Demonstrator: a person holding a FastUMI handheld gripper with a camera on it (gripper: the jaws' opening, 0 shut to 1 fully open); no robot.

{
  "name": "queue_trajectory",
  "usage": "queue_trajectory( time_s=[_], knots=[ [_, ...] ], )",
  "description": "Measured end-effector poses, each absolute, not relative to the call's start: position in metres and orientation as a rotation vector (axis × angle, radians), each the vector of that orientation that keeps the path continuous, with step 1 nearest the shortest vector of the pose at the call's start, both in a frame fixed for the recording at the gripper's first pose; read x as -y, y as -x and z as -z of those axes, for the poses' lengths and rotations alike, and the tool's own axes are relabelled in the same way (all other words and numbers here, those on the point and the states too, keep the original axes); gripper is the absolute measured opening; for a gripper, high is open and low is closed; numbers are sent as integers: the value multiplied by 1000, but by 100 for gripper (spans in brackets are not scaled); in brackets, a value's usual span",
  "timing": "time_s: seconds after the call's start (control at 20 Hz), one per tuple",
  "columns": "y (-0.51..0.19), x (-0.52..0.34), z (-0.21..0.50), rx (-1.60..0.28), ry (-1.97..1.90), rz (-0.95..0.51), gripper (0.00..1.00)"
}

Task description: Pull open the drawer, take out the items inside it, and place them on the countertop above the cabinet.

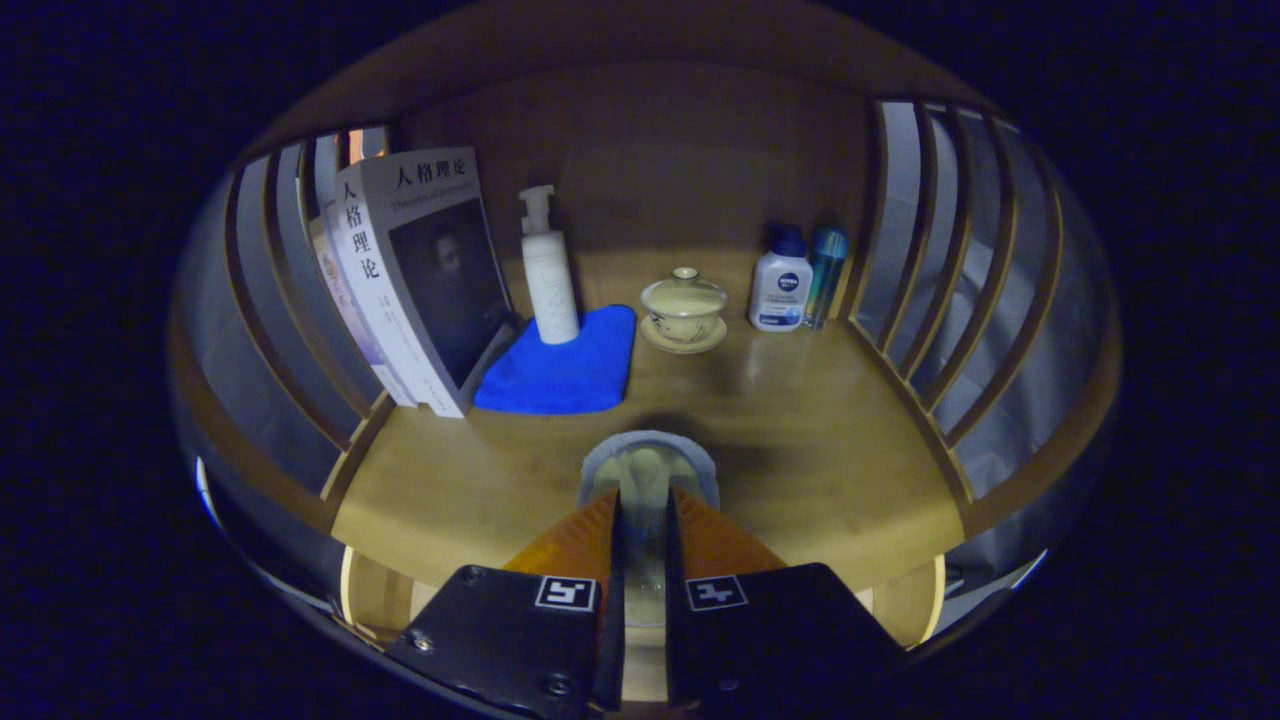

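Jaws (645, 510) clenched on pale cup (648, 470) with grey rim, held just above counter (800, 440). Beyond: blue cloth (560, 370) with white pump bottle (550, 270) standing on its far edge. Books (420, 280) leaned against left slats, touching cloth. Lidded teacup (684, 310) on saucer stood right of cloth. White bottle (781, 282) and teal bottle (826, 268) stood side by side near right slats.

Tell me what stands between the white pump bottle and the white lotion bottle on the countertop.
In the gripper view, a lidded tea bowl on its saucer stands between the pump bottle and the lotion bottle. The gripper is closed on a pale cup.
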State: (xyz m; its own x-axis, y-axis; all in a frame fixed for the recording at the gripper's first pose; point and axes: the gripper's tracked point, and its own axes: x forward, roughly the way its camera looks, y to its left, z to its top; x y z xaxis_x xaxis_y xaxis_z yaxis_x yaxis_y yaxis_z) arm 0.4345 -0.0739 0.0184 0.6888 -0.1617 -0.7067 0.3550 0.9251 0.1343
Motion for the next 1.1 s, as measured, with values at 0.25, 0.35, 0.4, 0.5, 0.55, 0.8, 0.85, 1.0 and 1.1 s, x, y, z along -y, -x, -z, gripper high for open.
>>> queue_trajectory(
  time_s=[0.25, 0.35, 0.4, 0.5, 0.55, 0.8, 0.85, 1.0, 1.1],
  knots=[
    [-450, 75, -8, -713, -299, 283, 20],
    [-449, 69, -2, -690, -289, 257, 34],
    [-453, 72, -3, -658, -263, 270, 46],
    [-454, 76, -14, -569, -214, 284, 69],
    [-456, 78, -22, -523, -205, 290, 81],
    [-418, 62, -80, -245, -203, 279, 83],
    [-402, 55, -84, -204, -200, 269, 89],
    [-345, 36, -98, -100, -188, 226, 100],
    [-306, 29, -100, -31, -199, 223, 100]
  ],
)
